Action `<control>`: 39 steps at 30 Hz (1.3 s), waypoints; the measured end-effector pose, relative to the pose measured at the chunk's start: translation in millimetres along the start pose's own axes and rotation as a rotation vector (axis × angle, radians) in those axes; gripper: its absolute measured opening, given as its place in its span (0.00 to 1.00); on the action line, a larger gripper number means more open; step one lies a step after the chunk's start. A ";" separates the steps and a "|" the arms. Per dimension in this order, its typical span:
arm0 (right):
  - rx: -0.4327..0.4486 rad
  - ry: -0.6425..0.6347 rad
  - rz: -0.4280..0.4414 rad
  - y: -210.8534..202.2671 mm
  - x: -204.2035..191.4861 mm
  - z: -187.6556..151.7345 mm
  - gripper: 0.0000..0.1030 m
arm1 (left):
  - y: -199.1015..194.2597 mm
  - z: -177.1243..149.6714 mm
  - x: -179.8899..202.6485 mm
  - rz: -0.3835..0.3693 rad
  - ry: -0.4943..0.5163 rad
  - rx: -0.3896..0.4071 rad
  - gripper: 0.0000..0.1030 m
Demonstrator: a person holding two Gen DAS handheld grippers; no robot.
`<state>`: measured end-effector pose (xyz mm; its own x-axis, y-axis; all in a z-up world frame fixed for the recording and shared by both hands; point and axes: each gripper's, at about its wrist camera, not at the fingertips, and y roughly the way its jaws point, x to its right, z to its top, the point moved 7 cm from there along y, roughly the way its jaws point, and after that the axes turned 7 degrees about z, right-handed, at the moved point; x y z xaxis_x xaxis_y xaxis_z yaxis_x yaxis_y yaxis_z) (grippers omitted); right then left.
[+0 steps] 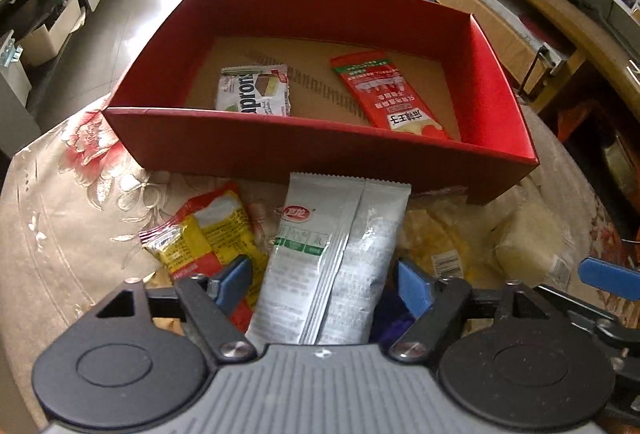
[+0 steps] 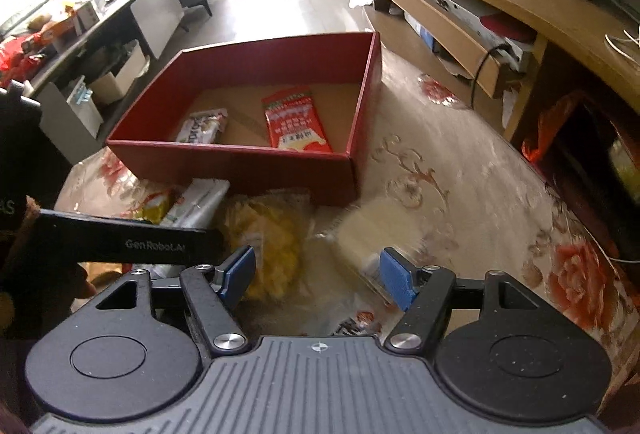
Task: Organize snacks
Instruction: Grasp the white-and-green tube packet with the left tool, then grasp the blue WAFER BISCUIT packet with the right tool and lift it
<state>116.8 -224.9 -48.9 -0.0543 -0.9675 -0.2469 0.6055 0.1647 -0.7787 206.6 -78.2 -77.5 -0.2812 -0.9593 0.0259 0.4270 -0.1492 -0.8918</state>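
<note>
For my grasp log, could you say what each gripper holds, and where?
Nothing gripped: silver packet's lower end lies within the open left gripper; right gripper empty.

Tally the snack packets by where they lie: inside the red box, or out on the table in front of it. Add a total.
Inside the red box: 2, a white wafer packet and a red packet.
On the table, before the box: 4, a yellow-red packet, a silver-white packet, a clear bag of yellow snacks and a pale block-shaped pack.
Total: 6.
</note>
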 end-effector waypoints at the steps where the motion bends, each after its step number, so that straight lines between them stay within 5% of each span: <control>1: -0.008 0.002 -0.002 1.1 1.7 -1.2 0.73 | -0.8 -1.7 0.5 -0.010 -0.002 -0.005 0.65; 6: -0.045 0.023 -0.016 5.9 12.4 -7.3 0.73 | -4.5 -13.7 0.2 -0.016 -0.005 -0.022 0.52; 17: -0.067 -0.033 0.026 -2.1 -5.7 -23.0 0.73 | -31.5 -50.1 -8.4 -0.033 -0.021 -0.035 0.45; 19: -0.072 -0.044 0.035 -3.7 -10.1 -26.6 0.73 | -34.8 -56.7 -11.0 -0.037 -0.028 -0.046 0.48; 24: -0.079 -0.063 0.055 -7.1 -19.0 -32.9 0.73 | -28.3 -62.1 -16.2 0.000 -0.034 -0.049 0.75; 28: -0.087 -0.078 0.063 -6.5 -23.5 -34.9 0.75 | -17.4 -60.7 -18.5 0.023 -0.053 -0.059 0.83; 31: -0.099 -0.093 0.065 -4.3 -25.0 -35.8 0.75 | -17.3 -59.5 -16.5 0.063 -0.050 -0.042 0.76; 33: -0.105 -0.103 0.062 -3.2 -26.0 -36.9 0.75 | -21.9 -58.3 -13.4 0.084 -0.030 -0.020 0.51; 39: -0.120 -0.120 0.059 -2.7 -26.9 -41.4 0.75 | -28.8 -57.9 -18.6 0.058 -0.060 -0.021 0.43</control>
<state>83.7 -191.4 -64.0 0.0781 -0.9703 -0.2290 0.5053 0.2365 -0.8299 149.7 -42.2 -78.5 -0.2037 -0.9790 0.0001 0.4232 -0.0881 -0.9017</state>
